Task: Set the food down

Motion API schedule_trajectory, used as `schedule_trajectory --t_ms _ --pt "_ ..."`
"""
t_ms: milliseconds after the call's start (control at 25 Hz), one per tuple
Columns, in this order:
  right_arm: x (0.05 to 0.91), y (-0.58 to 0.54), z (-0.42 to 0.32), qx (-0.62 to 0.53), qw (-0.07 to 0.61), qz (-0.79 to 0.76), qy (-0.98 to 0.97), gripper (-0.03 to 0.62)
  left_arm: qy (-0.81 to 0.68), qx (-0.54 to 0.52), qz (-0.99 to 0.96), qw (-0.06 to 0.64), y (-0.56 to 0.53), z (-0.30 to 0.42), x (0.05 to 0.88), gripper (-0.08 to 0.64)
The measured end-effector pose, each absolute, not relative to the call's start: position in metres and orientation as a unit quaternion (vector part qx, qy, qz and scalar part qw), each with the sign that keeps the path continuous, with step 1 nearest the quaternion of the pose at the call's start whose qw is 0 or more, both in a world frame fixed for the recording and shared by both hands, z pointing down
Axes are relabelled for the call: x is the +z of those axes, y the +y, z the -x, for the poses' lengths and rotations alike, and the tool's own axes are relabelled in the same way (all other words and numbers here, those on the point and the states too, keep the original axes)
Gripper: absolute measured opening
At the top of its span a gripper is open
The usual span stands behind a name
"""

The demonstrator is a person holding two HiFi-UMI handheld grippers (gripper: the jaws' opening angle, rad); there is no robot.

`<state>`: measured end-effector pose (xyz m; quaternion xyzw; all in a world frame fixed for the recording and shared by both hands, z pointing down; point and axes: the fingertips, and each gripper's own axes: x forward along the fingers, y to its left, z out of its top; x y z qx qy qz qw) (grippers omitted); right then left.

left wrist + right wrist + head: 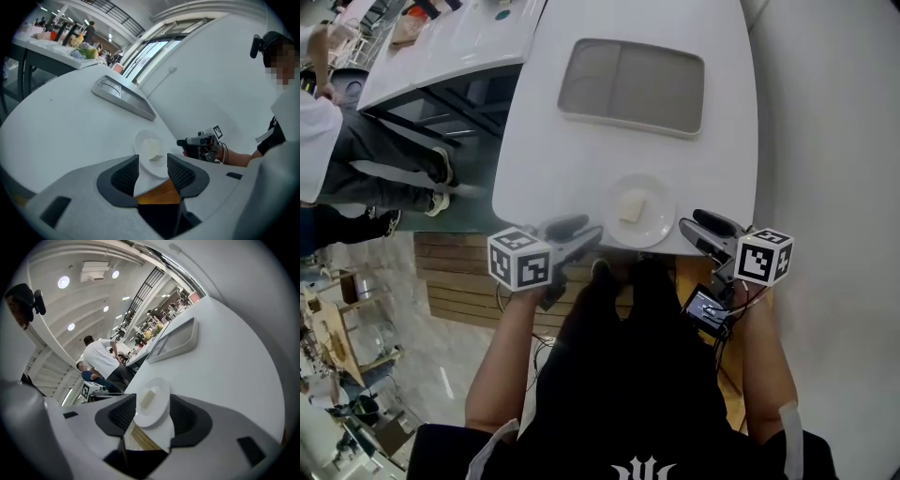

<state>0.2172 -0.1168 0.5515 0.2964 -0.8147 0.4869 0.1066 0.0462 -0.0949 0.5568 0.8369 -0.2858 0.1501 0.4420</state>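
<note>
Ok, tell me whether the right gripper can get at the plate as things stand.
Probably yes: the right gripper sits just beside the plate at the near edge of the table, jaws open, and nothing lies between it and the rim.

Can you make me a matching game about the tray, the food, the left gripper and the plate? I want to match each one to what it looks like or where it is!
Things:
1. tray
2. food
3. left gripper
4. plate

Descriptions:
A. white and round, at the near edge of the table
B. open, just left of the plate
C. grey and empty, farther back on the table
D. pale block lying on the plate

Pairs: 1-C, 2-D, 3-B, 4-A
</note>
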Motion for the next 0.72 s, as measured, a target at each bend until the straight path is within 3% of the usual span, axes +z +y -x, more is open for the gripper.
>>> schedule_trajectory --t_ms 320,720 --pt "0.557 -0.123 -0.217 0.514 0.160 -0.248 -0.805 0.196 -0.302 0.238 -0.800 0.461 -0.096 -0.063 0.566 0.161" --pt "0.577 -0.118 -0.209 0.556 0.191 -0.222 -0.778 0.195 -0.273 0.274 -0.793 0.471 -0.105 -0.077 0.579 0.160"
